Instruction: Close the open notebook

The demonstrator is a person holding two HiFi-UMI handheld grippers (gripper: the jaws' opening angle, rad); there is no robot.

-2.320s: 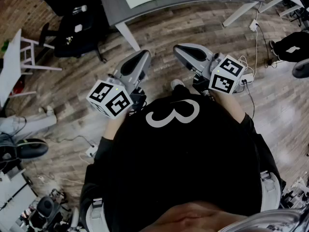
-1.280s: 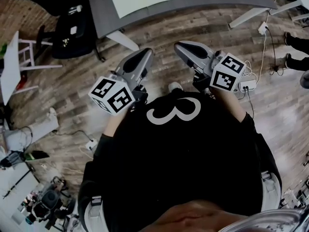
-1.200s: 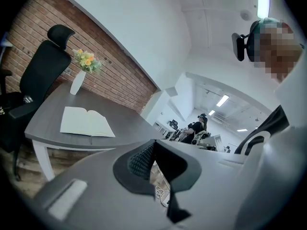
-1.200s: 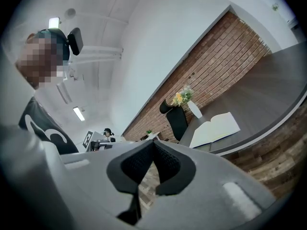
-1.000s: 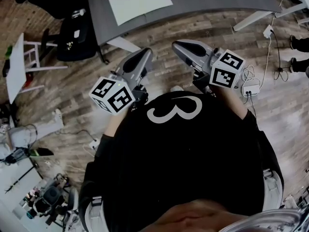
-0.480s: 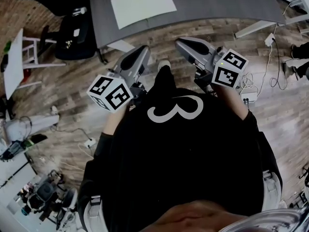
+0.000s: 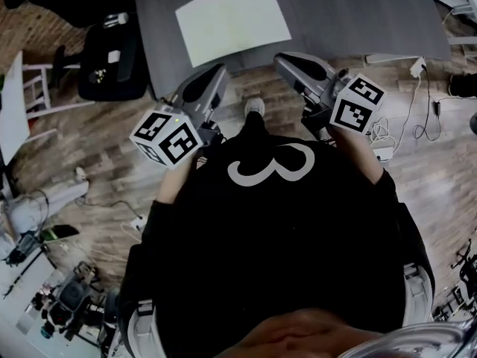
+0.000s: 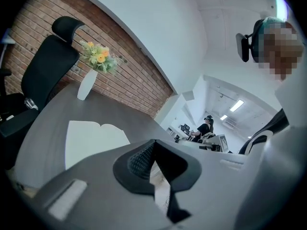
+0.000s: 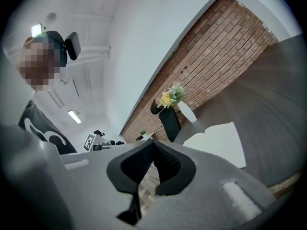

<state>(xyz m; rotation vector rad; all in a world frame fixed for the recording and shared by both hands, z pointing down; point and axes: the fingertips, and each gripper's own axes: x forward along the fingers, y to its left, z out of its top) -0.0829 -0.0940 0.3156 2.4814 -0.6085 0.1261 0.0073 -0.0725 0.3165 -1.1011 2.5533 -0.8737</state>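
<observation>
- Since the earlier frames, the desk [image 7: 335, 10] and the open notebook [image 7: 232, 22] have slid down the head view toward the person, and both tools now reach the desk's near edge.
- At the far left, a black office chair [image 7: 110, 54] stands beside the desk on the wooden floor [image 7: 97, 151].
- The left tool [image 7: 216, 71] points at the desk's near edge, just below the notebook's left page and not touching it. Its jaws are pressed together and empty.
- The notebook lies open and flat near that edge, its white pages facing up, ahead of and between the two tools.
- In the left gripper view, a white vase of flowers [image 8: 88, 83] stands at the desk's far end, in front of a brick wall [image 8: 129, 83].
- The right tool [image 7: 282, 58] points at the edge just below the notebook's right page, also clear of it, with its jaws pressed together and empty.
- At the far right, cables and a power strip [image 7: 384, 152] lie on the floor.
</observation>
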